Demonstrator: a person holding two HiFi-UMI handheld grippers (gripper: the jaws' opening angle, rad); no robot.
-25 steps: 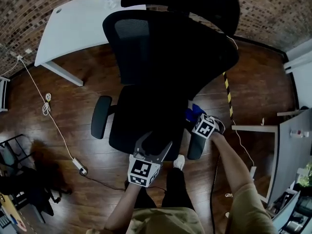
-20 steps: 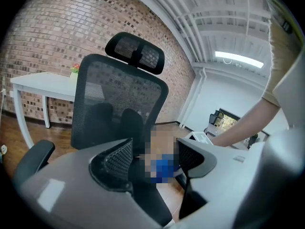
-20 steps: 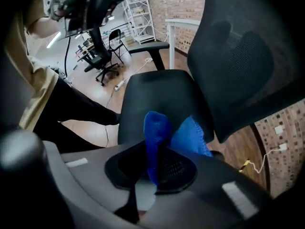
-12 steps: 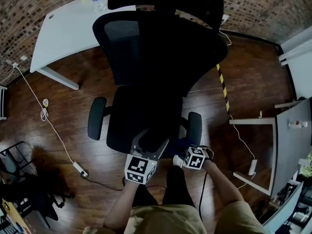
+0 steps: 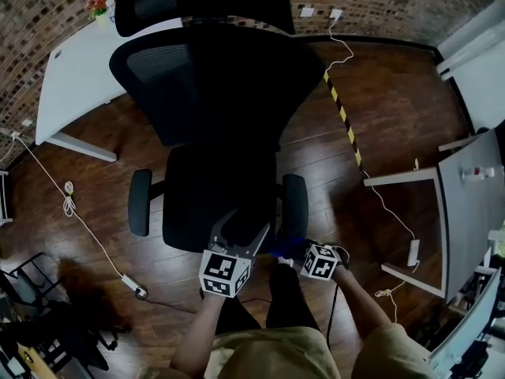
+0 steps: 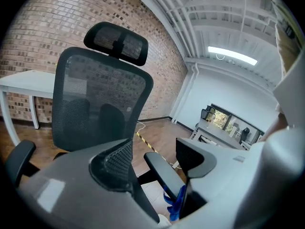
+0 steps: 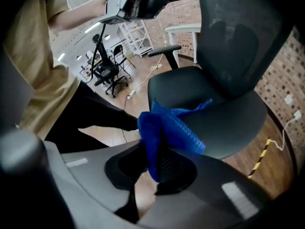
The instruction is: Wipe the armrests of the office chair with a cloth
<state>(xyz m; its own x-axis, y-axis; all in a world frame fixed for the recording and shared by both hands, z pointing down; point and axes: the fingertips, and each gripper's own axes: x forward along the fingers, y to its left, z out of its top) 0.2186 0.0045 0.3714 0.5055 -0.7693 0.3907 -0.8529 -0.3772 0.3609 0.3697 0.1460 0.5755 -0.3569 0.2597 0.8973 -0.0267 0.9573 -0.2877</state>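
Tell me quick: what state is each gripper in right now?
Left gripper: open, nothing between its jaws.
Right gripper: shut on the cloth.

Dim fisheye views, edges dark and bent (ceiling light glares).

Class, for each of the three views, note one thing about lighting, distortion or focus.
Head view: dim overall, the office chair nearly a silhouette, the white desk with its edge bowed by the lens. Left gripper view: the ceiling strip light glares, corners vignetted black. Right gripper view: the blue cloth is fairly sharp, the nearest foreground soft.
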